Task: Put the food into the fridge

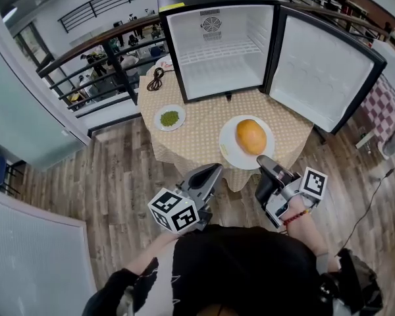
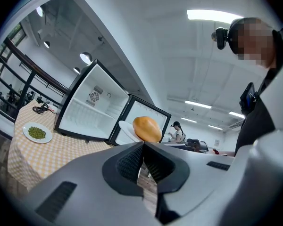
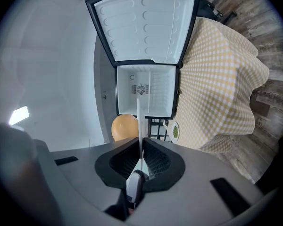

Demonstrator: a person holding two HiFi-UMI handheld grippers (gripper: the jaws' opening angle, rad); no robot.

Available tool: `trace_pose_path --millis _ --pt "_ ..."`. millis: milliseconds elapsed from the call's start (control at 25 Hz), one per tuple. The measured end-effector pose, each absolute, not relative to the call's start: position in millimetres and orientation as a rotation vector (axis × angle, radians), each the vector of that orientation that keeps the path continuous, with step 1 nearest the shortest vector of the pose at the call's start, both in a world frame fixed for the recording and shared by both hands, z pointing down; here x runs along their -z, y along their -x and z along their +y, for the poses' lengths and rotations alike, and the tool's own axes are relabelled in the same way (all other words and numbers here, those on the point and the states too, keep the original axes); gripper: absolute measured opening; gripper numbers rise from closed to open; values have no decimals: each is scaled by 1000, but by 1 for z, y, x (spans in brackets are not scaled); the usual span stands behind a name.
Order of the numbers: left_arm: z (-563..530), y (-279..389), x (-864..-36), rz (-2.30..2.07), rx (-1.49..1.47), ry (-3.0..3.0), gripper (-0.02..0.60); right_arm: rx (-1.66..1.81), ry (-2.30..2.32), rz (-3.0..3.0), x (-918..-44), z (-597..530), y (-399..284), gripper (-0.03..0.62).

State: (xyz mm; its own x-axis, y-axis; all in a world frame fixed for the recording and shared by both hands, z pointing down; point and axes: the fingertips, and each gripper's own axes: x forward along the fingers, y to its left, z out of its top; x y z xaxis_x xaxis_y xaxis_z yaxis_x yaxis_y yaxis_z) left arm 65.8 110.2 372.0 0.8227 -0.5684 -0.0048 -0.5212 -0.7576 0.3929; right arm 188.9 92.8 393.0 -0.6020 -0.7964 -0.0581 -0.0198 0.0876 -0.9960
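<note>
Two hand-held grippers point level towards the small black fridge with a white inside [image 1: 220, 78], which stands open on the round table under a yellow checked cloth [image 1: 197, 143]. The right gripper [image 3: 140, 142] has its jaws nearly together, pinched on the near rim of the white round plate [image 1: 228, 147]. Seen from that gripper, the plate is a thin edge-on line running out towards the fridge. This suggests a level carry, so the food does not roll off.

That food is a smooth orange rounded piece [image 1: 251, 137]. It sits on the plate in front of the fridge's open compartment, about level with the swung-out white-lined door [image 1: 319, 71]. The plate seems to be lifted clear of the cloth.

The left gripper [image 2: 143, 147] has its jaws closed on nothing. It hangs beside the plate, farther from the fridge than the food, likely in reserve to steady the plate.

One small white dish of green food [image 1: 169, 118] lies just left of the fridge front, waiting for a later trip.
</note>
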Motion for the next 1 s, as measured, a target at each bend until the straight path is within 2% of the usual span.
trace_pose_path --millis 1000 --pt "91 -80 -402 -826 104 -2587 11 1664 857 1700 -421 82 -203 31"
